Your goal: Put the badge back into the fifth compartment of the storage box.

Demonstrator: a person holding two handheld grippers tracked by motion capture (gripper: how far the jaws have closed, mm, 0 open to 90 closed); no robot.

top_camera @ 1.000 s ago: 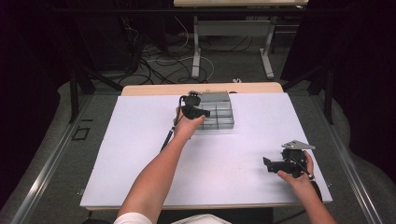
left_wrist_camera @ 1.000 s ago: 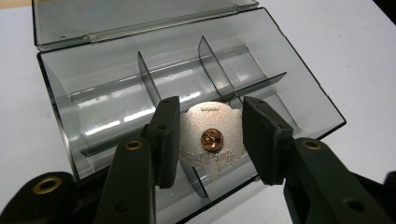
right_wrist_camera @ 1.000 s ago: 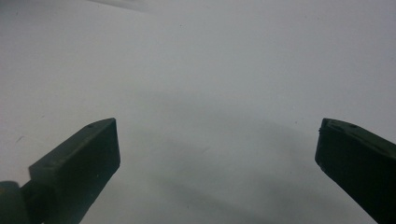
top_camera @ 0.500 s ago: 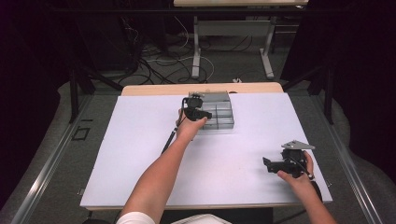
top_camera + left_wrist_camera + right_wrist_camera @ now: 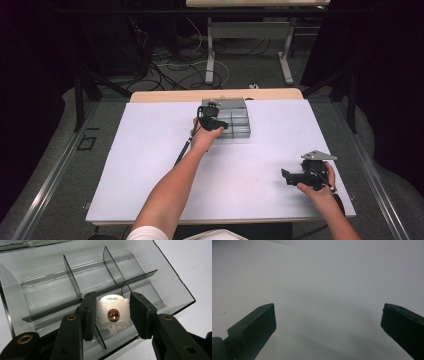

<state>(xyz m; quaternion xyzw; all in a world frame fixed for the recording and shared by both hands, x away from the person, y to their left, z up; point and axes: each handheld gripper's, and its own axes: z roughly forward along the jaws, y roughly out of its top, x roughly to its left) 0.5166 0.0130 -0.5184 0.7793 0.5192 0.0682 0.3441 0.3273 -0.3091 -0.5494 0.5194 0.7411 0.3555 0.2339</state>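
- At the far middle of the white table (image 5: 150,165): clear plastic organiser box (image 5: 235,120), lid folded back, interior split by smoky dividers into compartments.
- Above the box's near left corner: left gripper (image 5: 212,120), held in the person's left hand (image 5: 205,137), forearm reaching in from the bottom edge.
- Between that gripper's two black jaws, in the left gripper view: silver glittery badge (image 5: 113,315), scalloped outline, amber round stone at its centre, faint lettering below the stone.
- Jaw setting, left gripper (image 5: 113,315): narrow, one pad at each side edge of the badge; left pad seemingly touching, right pad touching or just beside, true clamping contact not resolvable.
- Badge position: over a near-row compartment of the organiser box (image 5: 50,290), beside a short upright divider; resting on the floor or lifted, not discernible.
- At the near right of the table: right gripper (image 5: 290,176), in the person's right hand (image 5: 317,187), well apart from the box, grey three-cornered plate on top.
- Jaw setting, right gripper (image 5: 328,322): wide apart, nothing between, bare white surface beneath.
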